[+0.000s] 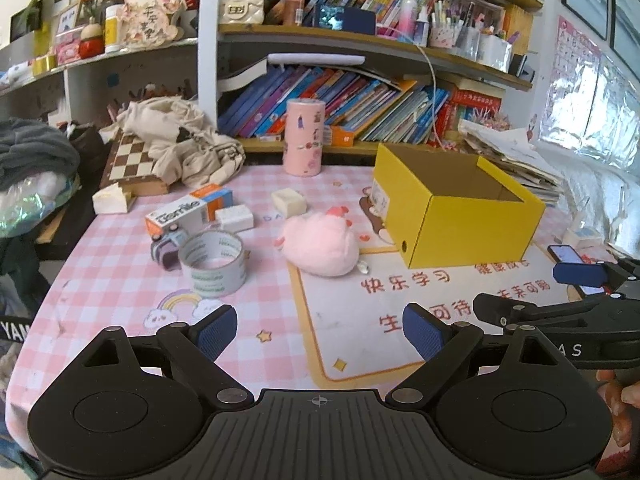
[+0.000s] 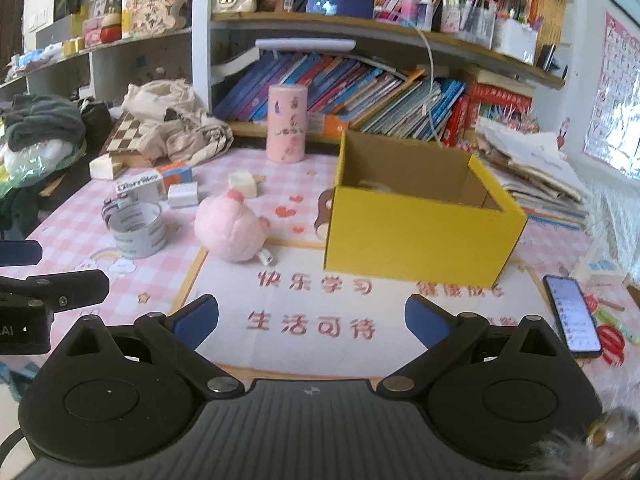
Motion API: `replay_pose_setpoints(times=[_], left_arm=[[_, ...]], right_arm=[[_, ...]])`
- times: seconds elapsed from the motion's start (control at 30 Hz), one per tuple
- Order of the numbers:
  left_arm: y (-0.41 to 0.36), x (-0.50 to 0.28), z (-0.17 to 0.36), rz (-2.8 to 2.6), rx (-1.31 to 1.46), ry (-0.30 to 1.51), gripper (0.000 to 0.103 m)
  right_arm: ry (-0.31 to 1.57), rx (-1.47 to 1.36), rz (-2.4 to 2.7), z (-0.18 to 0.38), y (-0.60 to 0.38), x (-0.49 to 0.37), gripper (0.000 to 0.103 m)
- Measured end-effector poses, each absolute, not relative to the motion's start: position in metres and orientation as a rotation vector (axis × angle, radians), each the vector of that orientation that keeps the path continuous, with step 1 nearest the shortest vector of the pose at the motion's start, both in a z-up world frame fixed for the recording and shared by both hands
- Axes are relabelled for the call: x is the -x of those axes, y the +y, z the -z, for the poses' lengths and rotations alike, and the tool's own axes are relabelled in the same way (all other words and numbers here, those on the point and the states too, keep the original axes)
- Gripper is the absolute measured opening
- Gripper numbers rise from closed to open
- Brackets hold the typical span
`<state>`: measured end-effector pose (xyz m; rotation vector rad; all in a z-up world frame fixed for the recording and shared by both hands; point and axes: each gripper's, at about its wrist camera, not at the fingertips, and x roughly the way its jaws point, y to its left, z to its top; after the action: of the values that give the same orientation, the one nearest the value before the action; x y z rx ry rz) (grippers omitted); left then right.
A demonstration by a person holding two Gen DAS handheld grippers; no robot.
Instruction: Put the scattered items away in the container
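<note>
The left gripper (image 1: 320,332) hangs low over the near part of the pink checked table mat (image 1: 112,276), its blue-padded fingers (image 1: 218,334) spread wide with nothing between them and touching nothing. The right gripper (image 2: 312,320) is likewise spread wide and empty, poised over the white printed panel of the mat, and it shows at the right edge of the left wrist view as a dark arm with a blue pad (its own camera sees the left one poking in from the left edge). Ahead of the left gripper the mat is bare up to the roll of grey tape (image 1: 212,262), which stands on its edge-flat side with a small purple-and-white toy car (image 1: 166,248) touching it on the far left. Beyond those lie an orange-and-white carton (image 1: 188,212), a small white box (image 1: 234,218) just beside it and a cream block (image 1: 289,202) farther right. The pink plush toy (image 1: 320,246) sits near the middle, just left of the yellow box (image 1: 472,224), whose top is open; something pale lies inside it, too little shown to name. A tall pink canister (image 1: 304,138) stands upright at the back edge before the bookshelf (image 1: 360,104). A phone (image 2: 574,316) lies flat near the right gripper, by the mat's right edge.
</note>
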<state>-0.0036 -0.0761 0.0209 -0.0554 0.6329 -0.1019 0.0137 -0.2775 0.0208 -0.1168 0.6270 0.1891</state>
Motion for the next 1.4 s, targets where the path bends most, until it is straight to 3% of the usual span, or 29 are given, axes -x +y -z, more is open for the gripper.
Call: replay_pose_setpoints(times=[1.4], left_arm=[[-0.038, 0.024, -0.018, -0.003, 0.118, 0.632, 0.092]], right_arm=[[0.637, 0.231, -0.344, -0.018, -0.222, 0.0, 0.101]])
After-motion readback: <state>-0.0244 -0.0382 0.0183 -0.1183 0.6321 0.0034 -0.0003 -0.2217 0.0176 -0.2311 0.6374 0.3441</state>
